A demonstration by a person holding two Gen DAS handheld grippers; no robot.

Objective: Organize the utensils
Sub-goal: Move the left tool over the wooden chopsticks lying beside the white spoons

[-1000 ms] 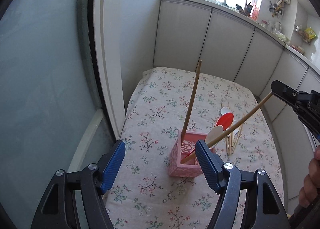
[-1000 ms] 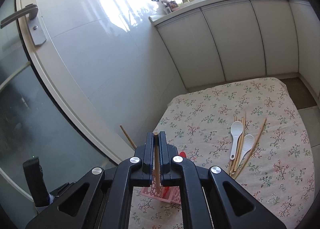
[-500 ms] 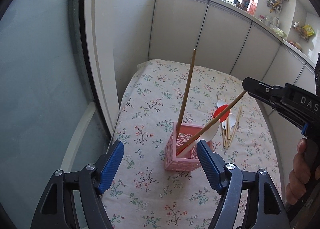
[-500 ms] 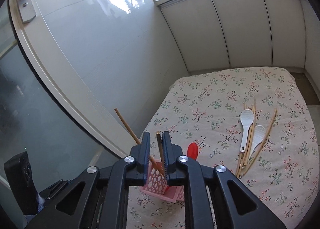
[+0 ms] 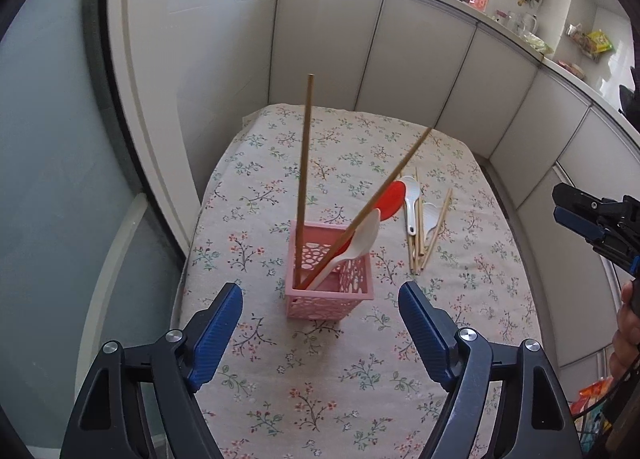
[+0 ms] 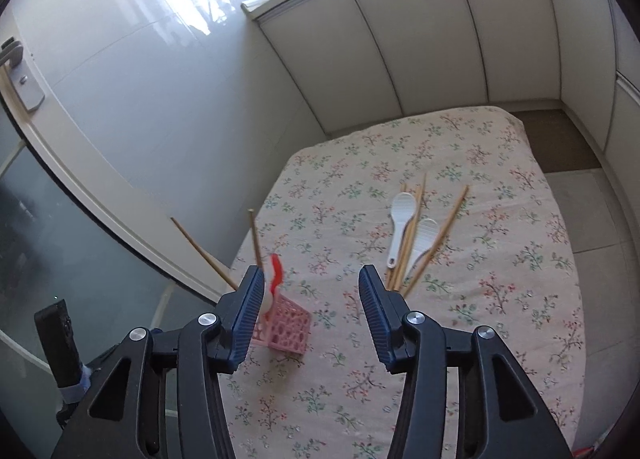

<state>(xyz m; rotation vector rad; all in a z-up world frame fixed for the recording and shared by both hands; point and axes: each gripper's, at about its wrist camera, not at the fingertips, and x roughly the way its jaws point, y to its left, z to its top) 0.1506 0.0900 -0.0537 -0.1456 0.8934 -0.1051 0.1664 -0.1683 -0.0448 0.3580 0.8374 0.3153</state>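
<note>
A pink perforated basket (image 5: 330, 287) stands on the floral tablecloth (image 5: 360, 379). It holds two wooden chopsticks (image 5: 303, 179), a white spoon (image 5: 354, 247) and a red spoon (image 5: 390, 201). My left gripper (image 5: 320, 331) is open and empty, just in front of the basket. My right gripper (image 6: 310, 311) is open and empty, above the table; the basket (image 6: 286, 325) shows beside its left finger. It also shows at the right edge of the left wrist view (image 5: 576, 215). Several loose chopsticks (image 6: 414, 243) and two white spoons (image 6: 400, 219) lie on the cloth beyond.
A glass door (image 5: 52, 179) with a white frame runs along the table's left side. White cabinets (image 5: 400, 59) stand behind the table. A strip of floor (image 6: 568, 147) lies to the right of the table.
My right gripper has opened and let go of the chopstick, which now leans in the basket. The gripper has pulled back to the right. The left gripper stays open.
</note>
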